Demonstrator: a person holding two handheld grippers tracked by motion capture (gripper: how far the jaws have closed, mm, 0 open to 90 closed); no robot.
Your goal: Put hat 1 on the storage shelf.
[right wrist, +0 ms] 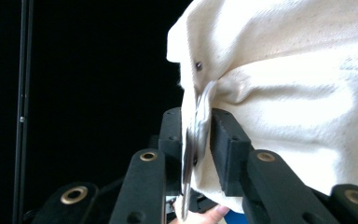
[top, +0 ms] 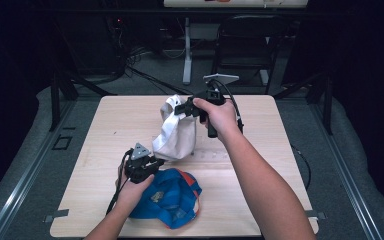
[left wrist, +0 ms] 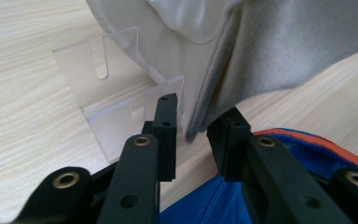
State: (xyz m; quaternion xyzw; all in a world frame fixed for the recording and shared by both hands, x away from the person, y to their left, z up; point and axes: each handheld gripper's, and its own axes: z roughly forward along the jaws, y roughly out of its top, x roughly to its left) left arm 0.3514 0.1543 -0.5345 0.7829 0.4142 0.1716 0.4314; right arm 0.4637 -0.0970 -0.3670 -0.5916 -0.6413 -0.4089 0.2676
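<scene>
White cloth cap (top: 172, 132) pinched by right gripper (top: 187, 107)

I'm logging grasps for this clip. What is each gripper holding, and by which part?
The right gripper is shut on the white cap, pinching a fold of its fabric edge. The left gripper holds nothing; its jaws are open around the cap's brim.
</scene>
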